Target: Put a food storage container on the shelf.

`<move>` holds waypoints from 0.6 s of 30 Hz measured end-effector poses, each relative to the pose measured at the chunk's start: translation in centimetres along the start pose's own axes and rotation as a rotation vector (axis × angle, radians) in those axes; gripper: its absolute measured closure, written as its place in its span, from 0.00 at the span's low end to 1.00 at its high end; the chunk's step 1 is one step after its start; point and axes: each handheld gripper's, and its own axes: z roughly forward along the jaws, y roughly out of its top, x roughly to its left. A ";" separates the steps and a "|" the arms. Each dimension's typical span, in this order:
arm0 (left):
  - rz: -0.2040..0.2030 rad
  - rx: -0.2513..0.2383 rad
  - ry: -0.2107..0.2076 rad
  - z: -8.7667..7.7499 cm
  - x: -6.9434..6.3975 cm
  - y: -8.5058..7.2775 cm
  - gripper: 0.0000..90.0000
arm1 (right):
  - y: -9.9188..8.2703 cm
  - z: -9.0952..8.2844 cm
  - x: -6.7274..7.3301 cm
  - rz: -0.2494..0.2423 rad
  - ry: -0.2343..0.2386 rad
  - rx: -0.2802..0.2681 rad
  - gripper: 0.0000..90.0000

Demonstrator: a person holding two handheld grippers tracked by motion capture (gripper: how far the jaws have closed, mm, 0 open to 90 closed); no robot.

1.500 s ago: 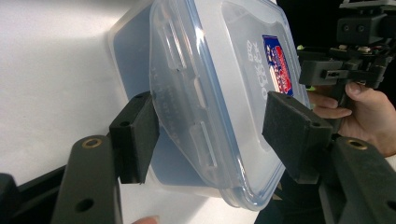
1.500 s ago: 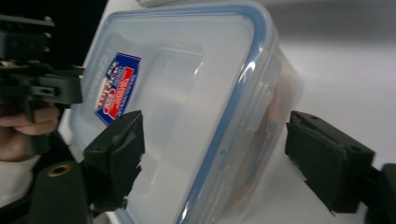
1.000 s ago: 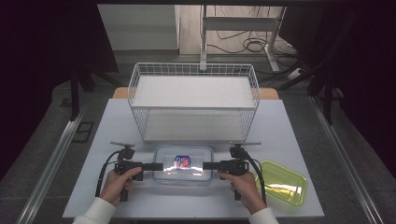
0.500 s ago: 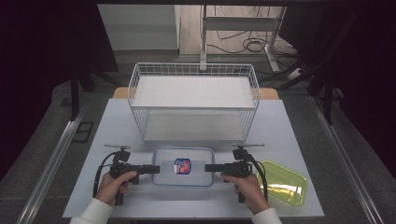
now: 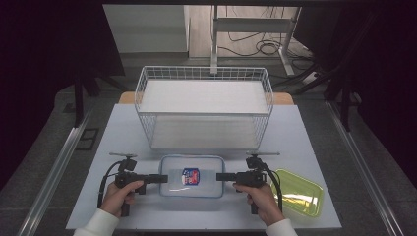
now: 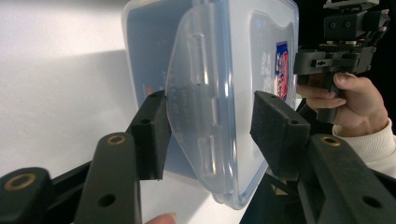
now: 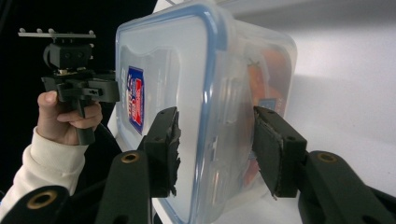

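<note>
From the high view, the clear lidded box (image 5: 192, 176) lies flat at the near edge of the white desk (image 5: 123, 132), in front of the wire basket (image 5: 204, 105) and left of a yellow-green lid (image 5: 297, 191), with the left hand-held gripper (image 5: 160, 178) and right hand-held gripper (image 5: 220, 176) meeting its two short ends; dark floor and cables lie beyond. In the left gripper view, the jaws have just been closing and straddle the box's end flap (image 6: 201, 116), pads not visibly pressing. In the right gripper view, the jaws, likewise closing, bracket the opposite end with gaps showing, so both should square up evenly before squeezing.
</note>
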 end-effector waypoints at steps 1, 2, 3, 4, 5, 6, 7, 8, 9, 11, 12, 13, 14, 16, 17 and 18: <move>-0.001 -0.005 0.003 -0.1 -0.1 0.0 0.55 | 0.0 0.0 0.1 -0.008 0.000 -0.005 0.59; -0.001 -0.005 0.003 -0.1 -0.1 0.0 0.55 | 0.0 0.0 0.1 -0.008 0.000 -0.005 0.59; -0.001 -0.003 0.004 -0.1 -0.1 -0.1 0.55 | 0.0 0.0 0.2 -0.011 -0.002 -0.005 0.59; -0.002 -0.004 0.004 -0.1 -0.1 -0.1 0.55 | 0.0 0.0 0.2 -0.011 -0.002 -0.006 0.59; -0.003 -0.006 0.006 -0.1 -0.1 -0.1 0.55 | 0.0 0.0 0.2 -0.013 -0.003 -0.005 0.59; -0.003 -0.006 0.006 -0.1 -0.1 -0.1 0.55 | 0.0 0.0 0.2 -0.013 -0.003 -0.005 0.59; -0.005 -0.007 0.007 -0.1 -0.2 -0.1 0.55 | 0.0 0.0 0.2 -0.012 -0.002 -0.007 0.60; -0.005 -0.007 0.007 -0.1 -0.2 -0.1 0.55 | 0.0 0.0 0.2 -0.012 -0.002 -0.007 0.60; -0.006 -0.008 0.008 -0.1 -0.2 -0.1 0.55 | 0.0 0.0 0.3 -0.013 -0.003 -0.008 0.60; -0.009 -0.014 0.010 -0.2 -0.2 -0.1 0.56 | 0.0 0.0 0.4 -0.016 -0.007 -0.012 0.60; -0.009 -0.014 0.010 -0.2 -0.2 -0.1 0.56 | 0.0 0.0 0.4 -0.019 -0.007 -0.015 0.60; -0.012 -0.018 0.006 -0.3 -0.2 0.0 0.56 | 0.0 0.0 0.4 -0.019 -0.005 -0.017 0.60; -0.009 -0.017 0.007 -0.4 -0.2 0.0 0.56 | 0.0 0.0 0.4 -0.015 -0.004 -0.016 0.60; -0.014 -0.022 0.007 -0.5 -0.3 0.0 0.56 | -0.1 0.1 0.4 -0.015 -0.003 -0.020 0.60; -0.012 -0.023 0.007 -0.5 -0.3 0.0 0.56 | -0.1 0.1 0.4 -0.016 -0.002 -0.021 0.60; -0.010 -0.025 0.009 -0.6 -0.4 0.0 0.56 | -0.1 0.1 0.4 -0.016 -0.001 -0.022 0.60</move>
